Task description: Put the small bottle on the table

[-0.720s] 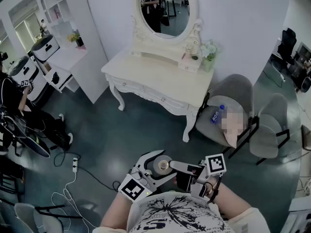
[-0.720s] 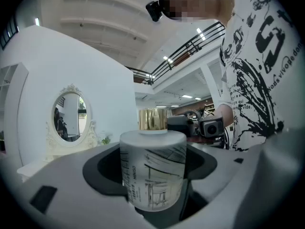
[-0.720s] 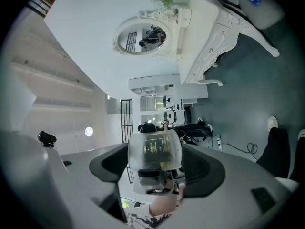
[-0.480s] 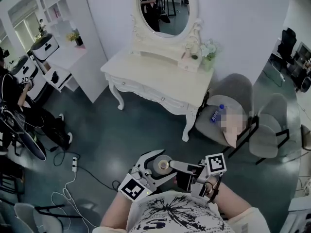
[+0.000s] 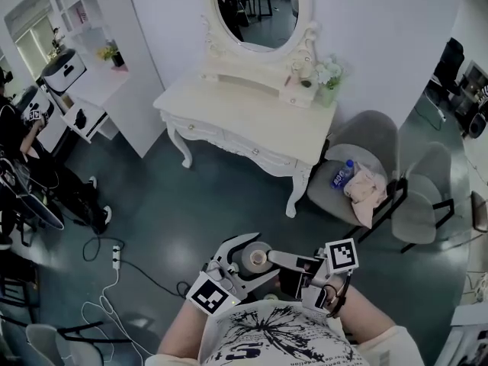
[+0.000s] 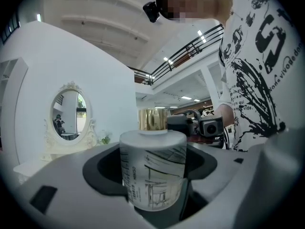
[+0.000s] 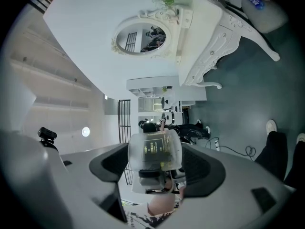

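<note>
Left gripper [image 5: 238,265] is clamped on the small bottle [image 5: 252,259], mid-air near my chest. Right gripper [image 5: 284,262] jaws flank it too; can't tell if they press. Table [image 5: 229,117] is far ahead. Plan: keep it upright, set the base flat on bare top, left of the flowers [image 5: 328,75], then release.

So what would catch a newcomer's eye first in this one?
The left hand-held gripper clasps a frosted bottle with a gold cap, the right hand-held gripper a small clear bottle, both close to the person's shirt. Beyond stands a white dressing table with an oval mirror.
</note>
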Tool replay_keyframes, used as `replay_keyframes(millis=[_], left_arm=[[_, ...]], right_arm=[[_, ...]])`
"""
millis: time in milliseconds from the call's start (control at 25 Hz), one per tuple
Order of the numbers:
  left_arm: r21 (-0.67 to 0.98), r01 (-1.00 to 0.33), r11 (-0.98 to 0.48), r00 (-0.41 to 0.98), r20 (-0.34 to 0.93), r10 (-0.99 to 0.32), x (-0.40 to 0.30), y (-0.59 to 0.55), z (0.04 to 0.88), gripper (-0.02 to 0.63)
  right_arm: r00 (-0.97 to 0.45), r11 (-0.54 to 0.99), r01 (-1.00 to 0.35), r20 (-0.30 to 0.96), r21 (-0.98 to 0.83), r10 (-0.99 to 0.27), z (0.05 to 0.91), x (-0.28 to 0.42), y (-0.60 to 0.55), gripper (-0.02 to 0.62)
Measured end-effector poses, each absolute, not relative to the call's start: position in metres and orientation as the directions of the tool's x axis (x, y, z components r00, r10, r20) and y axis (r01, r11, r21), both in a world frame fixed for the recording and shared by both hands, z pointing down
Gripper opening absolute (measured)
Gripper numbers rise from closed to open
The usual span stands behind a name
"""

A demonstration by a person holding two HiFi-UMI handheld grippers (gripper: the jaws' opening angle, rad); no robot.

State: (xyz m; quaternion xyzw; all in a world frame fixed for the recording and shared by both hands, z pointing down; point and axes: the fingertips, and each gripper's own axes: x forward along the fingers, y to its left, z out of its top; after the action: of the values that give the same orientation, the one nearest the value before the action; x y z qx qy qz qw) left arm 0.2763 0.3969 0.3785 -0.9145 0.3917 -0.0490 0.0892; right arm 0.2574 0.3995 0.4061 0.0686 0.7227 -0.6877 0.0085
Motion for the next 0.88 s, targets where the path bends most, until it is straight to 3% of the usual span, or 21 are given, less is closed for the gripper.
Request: replay_keyframes(millis=[880], left_arm=[[-0.189,-0.643,-0.742,0.749,0.050,-0.661,0.063,0.312,0.382,0.350]], right_arm=[[-0.994,0.022,0.108,-0.109,-0.994,-0.014,0.410,0.045,0.314,0.350]])
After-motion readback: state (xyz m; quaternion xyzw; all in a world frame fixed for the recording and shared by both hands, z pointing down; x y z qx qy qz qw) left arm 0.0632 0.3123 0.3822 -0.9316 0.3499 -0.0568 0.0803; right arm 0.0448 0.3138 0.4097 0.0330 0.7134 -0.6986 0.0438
